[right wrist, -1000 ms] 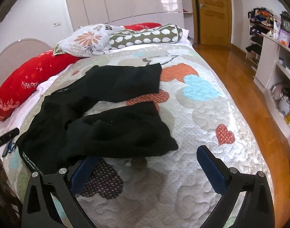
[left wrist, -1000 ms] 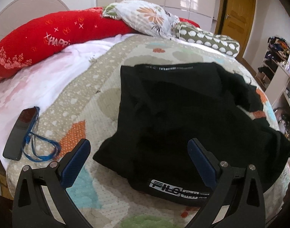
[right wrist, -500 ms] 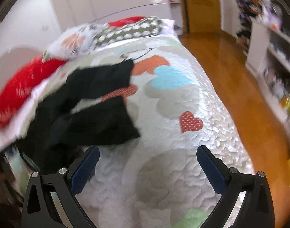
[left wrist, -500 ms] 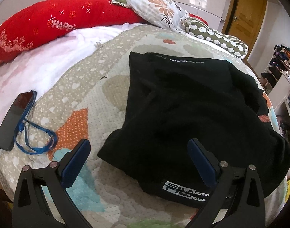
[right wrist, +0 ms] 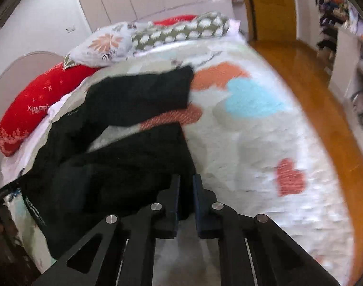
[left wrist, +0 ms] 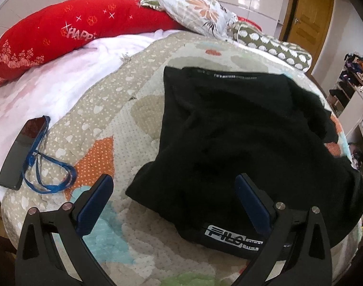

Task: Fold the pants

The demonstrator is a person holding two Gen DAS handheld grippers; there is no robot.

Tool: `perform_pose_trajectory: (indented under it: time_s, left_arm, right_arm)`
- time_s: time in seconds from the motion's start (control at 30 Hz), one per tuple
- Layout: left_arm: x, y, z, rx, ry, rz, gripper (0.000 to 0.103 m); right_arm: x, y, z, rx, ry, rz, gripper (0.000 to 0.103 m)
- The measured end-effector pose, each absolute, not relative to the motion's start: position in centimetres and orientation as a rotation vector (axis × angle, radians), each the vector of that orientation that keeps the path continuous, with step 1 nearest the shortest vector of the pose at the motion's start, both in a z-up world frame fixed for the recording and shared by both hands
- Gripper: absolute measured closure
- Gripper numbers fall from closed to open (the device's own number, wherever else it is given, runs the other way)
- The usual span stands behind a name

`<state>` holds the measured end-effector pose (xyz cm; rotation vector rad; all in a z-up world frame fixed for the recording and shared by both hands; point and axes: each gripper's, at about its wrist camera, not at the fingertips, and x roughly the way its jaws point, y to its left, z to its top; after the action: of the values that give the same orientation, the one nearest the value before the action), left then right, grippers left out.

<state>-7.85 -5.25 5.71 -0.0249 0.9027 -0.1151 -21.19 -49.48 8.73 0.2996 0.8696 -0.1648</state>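
Left wrist view: the black pants point(left wrist: 241, 138) lie crumpled on the quilted bedspread point(left wrist: 124, 128) of the bed, occupying the centre and right of the frame. The fabric is dark and matte, with soft creases across the middle. A waistband edge with small pale lettering runs along the far side, and a second band with a white printed logo point(left wrist: 225, 234) lies at the near edge. The left hand-held gripper point(left wrist: 174, 205) is wide open and holds nothing; its right finger is over the near edge of the pants, its left finger over bare bedspread. A dark phone point(left wrist: 19, 152) with a blue lanyard point(left wrist: 48, 176) lies at the left of the bed, well apart from the pants. A red pillow point(left wrist: 62, 31), a floral pillow point(left wrist: 195, 12) and a spotted bolster point(left wrist: 276, 50) lie at the far end. Right wrist view, motion-blurred: the two pant legs point(right wrist: 138, 100) extend rightward, separated, with bedspread showing between them. The right hand-held gripper point(right wrist: 186, 188) is closing, its jaws nearly together at the right end of the nearer leg, with black cloth in the narrow gap between them. A wooden floor point(right wrist: 307, 90) lies to the right of the bed.
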Motion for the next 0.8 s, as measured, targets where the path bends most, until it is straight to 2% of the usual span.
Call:
perform_pose_trajectory:
  time_s: [0.1, 0.13, 0.17, 0.3, 0.33, 0.4, 0.43, 0.47, 0.5, 0.53, 0.8]
  left_arm:
    - [-8.3, -4.4, 6.3, -0.056, 0.895, -0.132, 0.001]
    - [-8.4, -4.1, 6.3, -0.072, 0.900, -0.140, 0.001]
    - [-8.4, -3.8, 6.2, -0.087, 0.906, -0.147, 0.001]
    - [-8.5, -2.9, 5.4, -0.145, 0.955, -0.163, 0.001]
    - [-8.6, -2.6, 5.1, -0.159, 0.972, -0.163, 0.001]
    - [-8.9, -2.0, 5.0, -0.189, 0.980, -0.172, 0.001]
    - [-9.1, -1.7, 4.9, -0.204, 0.981, -0.174, 0.001]
    - [-9.1, -1.5, 4.8, -0.214, 0.981, -0.175, 0.001]
    - [-9.2, -1.4, 4.6, -0.222, 0.983, -0.179, 0.000]
    - [-9.1, -1.5, 4.4, -0.229, 0.993, -0.184, 0.000]
    - [-7.7, -2.8, 3.4, -0.266, 1.016, -0.211, 0.001]
  right_arm:
    - [-24.3, -51.6, 11.0, 0.298, 0.822, -0.257, 0.094]
    - [-25.1, -52.2, 11.3, 0.285, 0.823, -0.298, 0.096]
    - [-26.0, -53.0, 11.4, 0.250, 0.839, -0.371, 0.103]
    - [-27.4, -55.4, 9.1, 0.287, 0.917, -0.442, 0.103]
    - [-27.7, -55.7, 8.7, 0.326, 0.925, -0.432, 0.097]
    - [-28.1, -55.4, 8.9, 0.373, 0.911, -0.374, 0.094]
    - [-28.1, -55.1, 9.1, 0.385, 0.903, -0.345, 0.078]
    - [-28.0, -54.9, 9.3, 0.393, 0.896, -0.324, 0.047]
    - [-27.8, -54.5, 9.5, 0.393, 0.883, -0.311, 0.035]
    - [-27.3, -54.0, 9.6, 0.387, 0.873, -0.302, 0.028]
    - [-21.3, -54.1, 9.2, 0.373, 0.881, -0.246, 0.028]
